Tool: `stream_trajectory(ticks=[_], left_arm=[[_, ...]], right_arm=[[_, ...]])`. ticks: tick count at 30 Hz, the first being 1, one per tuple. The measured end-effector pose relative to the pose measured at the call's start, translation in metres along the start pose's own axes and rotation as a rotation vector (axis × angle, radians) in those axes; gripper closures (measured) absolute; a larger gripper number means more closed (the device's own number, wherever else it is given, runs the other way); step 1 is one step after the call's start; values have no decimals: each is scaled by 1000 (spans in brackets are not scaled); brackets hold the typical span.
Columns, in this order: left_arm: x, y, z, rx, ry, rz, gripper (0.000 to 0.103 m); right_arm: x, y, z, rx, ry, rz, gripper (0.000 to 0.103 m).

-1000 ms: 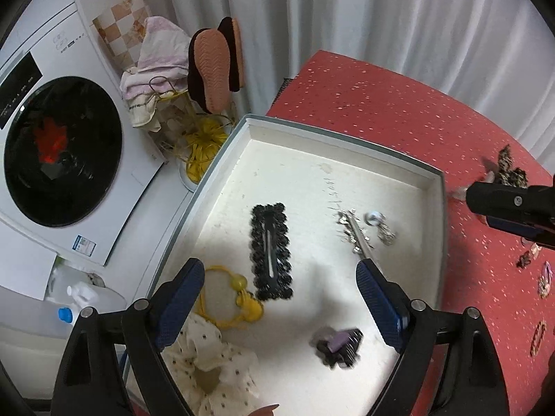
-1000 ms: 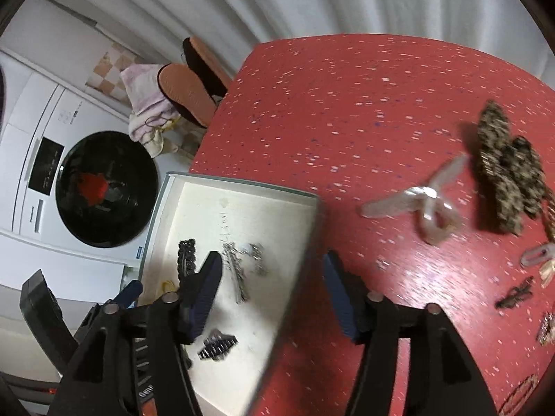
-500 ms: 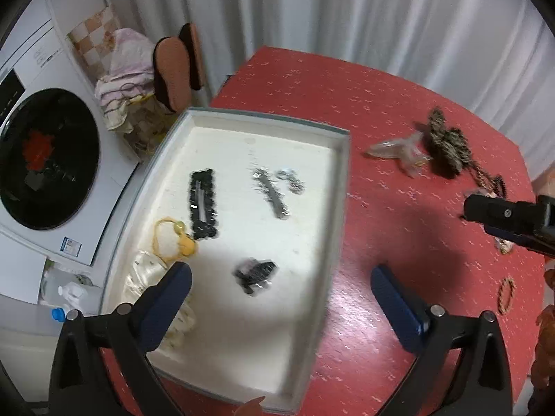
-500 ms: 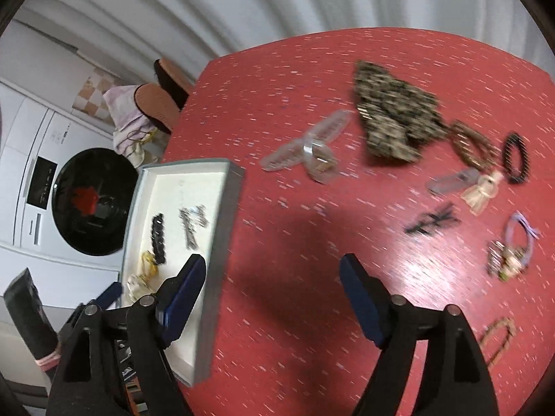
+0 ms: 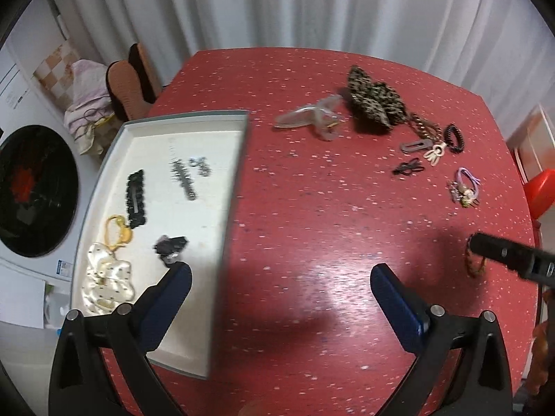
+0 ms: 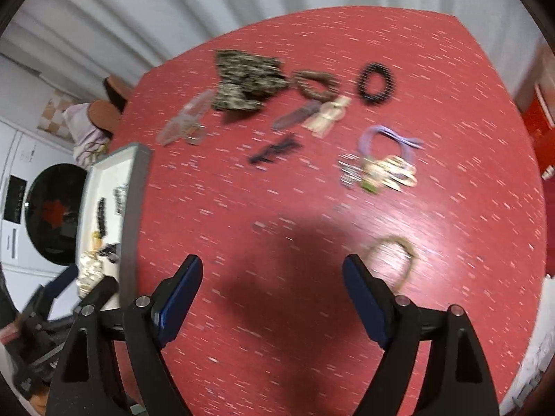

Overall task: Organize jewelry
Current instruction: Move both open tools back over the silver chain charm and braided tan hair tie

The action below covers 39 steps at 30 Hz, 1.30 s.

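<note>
Grippers both hang over the red table (image 5: 312, 215), pointing steeply down. Left gripper (image 5: 281, 286) is spread wide with nothing between its blue pads, its left finger over the tray's near corner. Right gripper (image 6: 272, 286) has its jaws opening, only bare tabletop between them; view is motion-blurred.

White tray (image 5: 239, 159) sits at the table's left edge and holds a black lace clip (image 5: 136, 197), silver barrette (image 5: 184, 180), yellow hair tie (image 5: 118, 230), small dark claw clip (image 5: 171, 246) and cream dotted scrunchie (image 5: 105, 282).

Loose pieces lie on the table, well apart from the tray: clear claw clip (image 5: 312, 119), leopard-print bow (image 5: 374, 105) just beside it, black coil tie (image 5: 455, 137), small black bow clip (image 5: 409, 168), purple hair tie (image 5: 468, 178) with a beaded cluster touching it. Brown braided tie (image 6: 395, 260) lies just beside the right gripper's right finger, not gripped.

Washing machine (image 5: 31, 187) stands past the table's left side.
</note>
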<state>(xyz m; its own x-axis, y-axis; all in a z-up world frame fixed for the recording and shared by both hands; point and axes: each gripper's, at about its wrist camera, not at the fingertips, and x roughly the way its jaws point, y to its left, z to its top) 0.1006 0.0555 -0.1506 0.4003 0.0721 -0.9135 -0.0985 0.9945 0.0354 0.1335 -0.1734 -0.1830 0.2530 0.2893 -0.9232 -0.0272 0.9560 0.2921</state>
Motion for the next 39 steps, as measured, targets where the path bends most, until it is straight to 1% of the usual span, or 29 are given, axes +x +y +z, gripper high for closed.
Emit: stream_trajectory(ticks=[8,14,18,23,28,33,37,39], left_arm=[[19,-35,0,24,60,-62,0],[30,-63,5,42,75,-110,0],[42,-79,14,48,85,-144,0],[57,-98,26,80,91,-172,0],[70,-107,38,76,102,-194,0],[79,-121,49,83,99,-227,0],[83,-134,53,101,96,-251,0],[87,-139,56,107,97,-260,0]], right_arm=[[-7,-47,-18,25,3,-78,18],[-9,-66,-25,15,2,-129,18],[-5,-69,-31,-1,-2,-148,18],[3,-66,-37,-23,-16,-169,18],[13,-63,-39,-38,-30,-182,18],[23,-61,-35,-28,-58,-209,18],[28,-56,-30,-49,-83,-236,18],[30,-54,-29,-66,-91,-268,18]])
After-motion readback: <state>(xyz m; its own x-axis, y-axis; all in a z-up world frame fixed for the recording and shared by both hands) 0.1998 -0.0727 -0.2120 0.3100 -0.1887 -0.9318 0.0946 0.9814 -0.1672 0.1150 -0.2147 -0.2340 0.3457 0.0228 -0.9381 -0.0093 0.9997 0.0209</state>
